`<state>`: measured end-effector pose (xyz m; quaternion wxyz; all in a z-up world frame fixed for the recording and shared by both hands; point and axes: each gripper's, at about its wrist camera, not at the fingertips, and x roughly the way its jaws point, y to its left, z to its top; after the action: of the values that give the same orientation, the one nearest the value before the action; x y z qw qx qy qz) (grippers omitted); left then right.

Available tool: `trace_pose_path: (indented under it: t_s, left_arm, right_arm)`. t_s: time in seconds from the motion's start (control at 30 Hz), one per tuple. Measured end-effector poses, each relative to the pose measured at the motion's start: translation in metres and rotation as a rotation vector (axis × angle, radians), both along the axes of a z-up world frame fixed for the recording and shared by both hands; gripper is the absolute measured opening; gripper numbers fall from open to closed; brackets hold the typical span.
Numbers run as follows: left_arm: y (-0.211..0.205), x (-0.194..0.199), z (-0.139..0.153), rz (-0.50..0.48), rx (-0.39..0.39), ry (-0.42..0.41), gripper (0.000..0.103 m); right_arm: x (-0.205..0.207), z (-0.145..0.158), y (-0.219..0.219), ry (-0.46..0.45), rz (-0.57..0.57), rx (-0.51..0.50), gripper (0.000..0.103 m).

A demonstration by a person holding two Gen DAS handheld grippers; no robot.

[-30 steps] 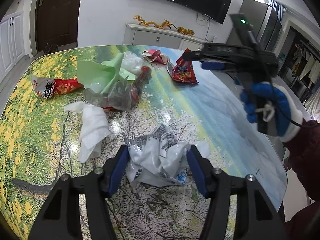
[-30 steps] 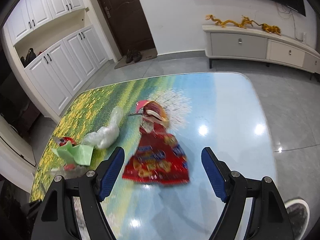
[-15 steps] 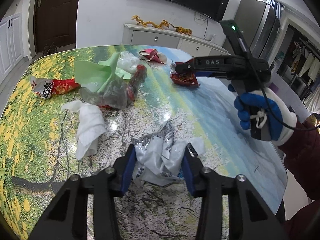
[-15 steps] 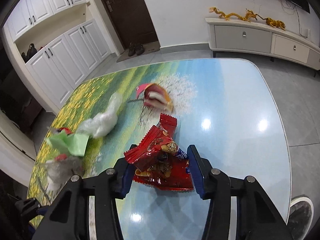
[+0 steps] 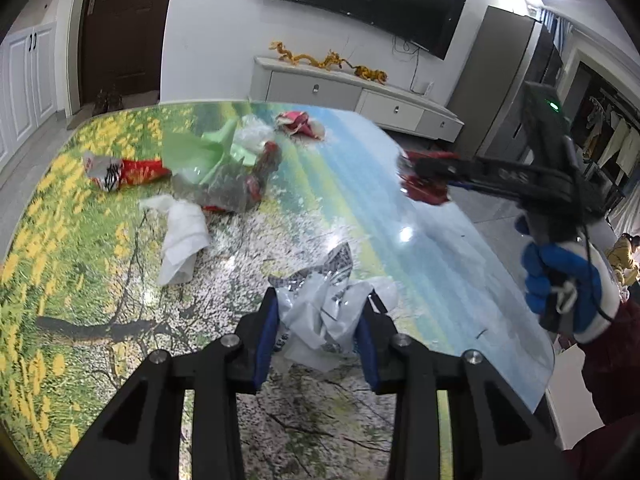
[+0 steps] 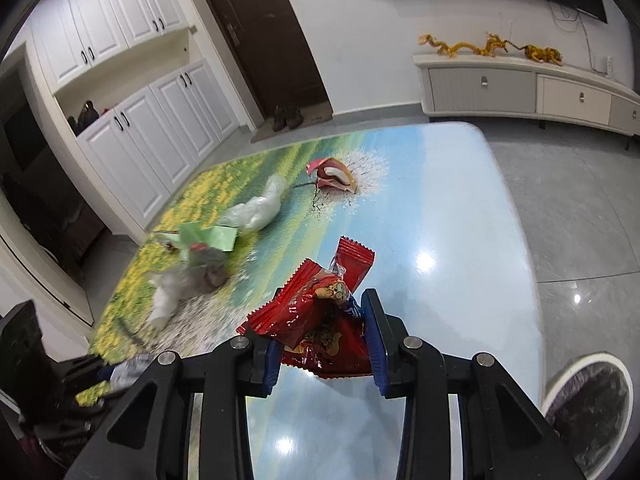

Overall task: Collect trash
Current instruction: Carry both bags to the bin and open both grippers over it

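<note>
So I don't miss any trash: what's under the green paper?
The green paper lies on a clear plastic bag and a red wrapper. Anything beneath that pile is covered.

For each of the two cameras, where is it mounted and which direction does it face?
Left wrist: sits on the left tongs, faces down across the table toward the TV wall; the tongs, which have just been closing, pinch a white crumpled bag; the gloved right hand shows.
Right wrist: sits on the right tongs, faces the dark door; these too just closed, on a red snack wrapper.
Shared: the table, the green paper, the red wrapper.
</note>
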<state>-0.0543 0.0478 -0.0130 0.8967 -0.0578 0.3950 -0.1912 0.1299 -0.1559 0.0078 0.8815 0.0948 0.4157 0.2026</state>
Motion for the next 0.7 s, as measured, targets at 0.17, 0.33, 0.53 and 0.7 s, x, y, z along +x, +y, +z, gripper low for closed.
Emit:
trace_pose_path:
  t_s: [0.17,0.33,0.53,0.7]
  left_arm:
    - [-0.021,-0.007,0.018,-0.045,0.012,-0.038,0.033]
    - [-0.053,-0.004,0.028,-0.113,0.033,-0.052,0.033]
    - [-0.116,0.014,0.036,-0.23,0.069,-0.058,0.033]
    - [-0.186,0.035,0.037,-0.34,0.111,-0.047,0.033]
  right_arm:
    - [-0.04,0.02,-0.037,-0.04,-0.058,0.025,0.036]
    - [-0.079,0.028,-0.086,-0.059,-0.147,0.014,0.036]
    - [-0.113,0.016,-0.165,-0.038,-0.328,0.018,0.036]
    - [-0.133,-0.004,-0.226,-0.011,-0.467,0.046,0.037]
